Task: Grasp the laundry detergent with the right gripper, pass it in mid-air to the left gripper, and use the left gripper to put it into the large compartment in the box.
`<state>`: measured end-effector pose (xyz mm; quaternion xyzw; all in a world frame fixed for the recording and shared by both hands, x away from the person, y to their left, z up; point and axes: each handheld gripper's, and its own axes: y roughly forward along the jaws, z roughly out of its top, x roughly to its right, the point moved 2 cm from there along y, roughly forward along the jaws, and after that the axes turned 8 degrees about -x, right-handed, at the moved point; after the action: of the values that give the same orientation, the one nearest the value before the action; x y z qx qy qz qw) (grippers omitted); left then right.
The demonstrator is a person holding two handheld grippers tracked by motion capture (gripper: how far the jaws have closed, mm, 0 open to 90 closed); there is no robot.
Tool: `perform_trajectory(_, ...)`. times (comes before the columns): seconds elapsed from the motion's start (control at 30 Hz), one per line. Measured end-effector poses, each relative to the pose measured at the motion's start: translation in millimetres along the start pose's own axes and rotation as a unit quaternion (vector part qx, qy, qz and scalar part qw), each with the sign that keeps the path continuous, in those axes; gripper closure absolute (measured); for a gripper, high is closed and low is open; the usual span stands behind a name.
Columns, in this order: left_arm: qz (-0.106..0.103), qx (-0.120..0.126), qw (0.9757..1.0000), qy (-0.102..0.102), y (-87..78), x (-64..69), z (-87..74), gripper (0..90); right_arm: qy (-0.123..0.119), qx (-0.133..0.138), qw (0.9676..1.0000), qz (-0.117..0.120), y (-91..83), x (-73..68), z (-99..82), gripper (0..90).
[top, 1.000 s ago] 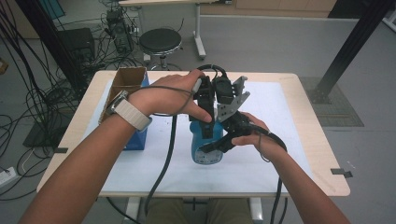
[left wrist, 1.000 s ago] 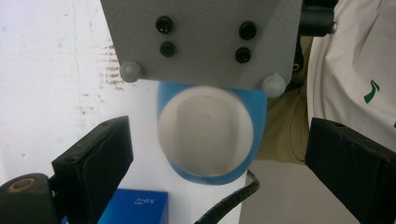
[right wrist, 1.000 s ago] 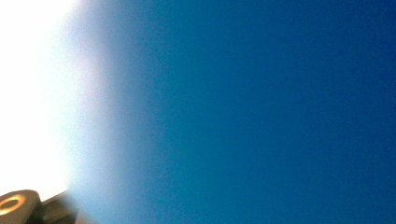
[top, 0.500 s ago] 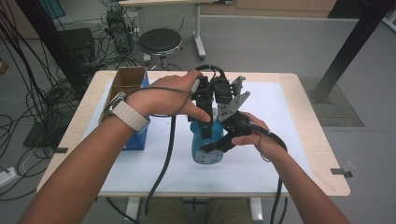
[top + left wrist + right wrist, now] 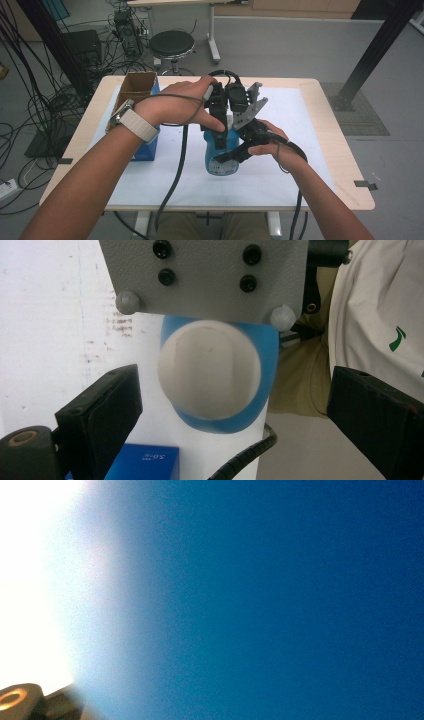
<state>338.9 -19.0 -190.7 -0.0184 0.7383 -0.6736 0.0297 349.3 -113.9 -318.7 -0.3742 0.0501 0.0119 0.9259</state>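
Grey floor point(image 5: 300, 45), a round black stool point(image 5: 171, 44) behind the worktop point(image 5: 330, 150), tangled cables point(image 5: 45, 105) left, dark post point(image 5: 375, 50) right

Blue bottle point(image 5: 220, 155) with round white cap point(image 5: 209, 371), upright on the white sheet, mid-table, near the front edge

The high view looks forward and down from above the person's side of the counter point(image 5: 325, 107), with both forearms entering from 6 o'clock. The left gripper view sits above the blue bottle point(image 5: 260, 347) and looks straight down on its white cap point(image 5: 207, 370), very near. The right gripper view is pressed so close to the bottle's blue side point(image 5: 275, 600) that it blurs. All three views share that bottle point(image 5: 220, 150).
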Motion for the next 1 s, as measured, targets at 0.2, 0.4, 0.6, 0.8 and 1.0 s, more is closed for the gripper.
perform_trajectory(0.2, 0.0, 0.0, 1.0, 0.003, 0.2, -0.1, 0.6, 8.2, 0.0, 0.001, 1.0, 0.0, 0.1, 0.1, 0.0, 42.9)
perform_trajectory(0.4, -0.001, -0.002, 1.0, 0.002, 0.1, 0.4, 0.7, 8.1, -0.002, 0.002, 1.0, -0.003, 0.0, -0.2, -0.4, 42.9)
perform_trajectory(0.6, -0.002, -0.002, 1.0, 0.002, 0.2, 0.9, 0.9, 8.2, -0.001, 0.0, 1.0, -0.002, -0.3, -0.5, -1.8, 42.9)
perform_trajectory(0.8, -0.002, -0.002, 1.0, 0.001, 0.6, 1.1, 0.9, 8.2, 0.002, 0.002, 1.0, -0.002, -1.1, -0.3, -2.3, 42.9)
perform_trajectory(1.0, -0.002, -0.002, 1.0, 0.002, 0.6, 1.2, 1.5, 8.2, 0.002, 0.002, 1.0, -0.002, -1.6, -0.6, -1.9, 42.9)
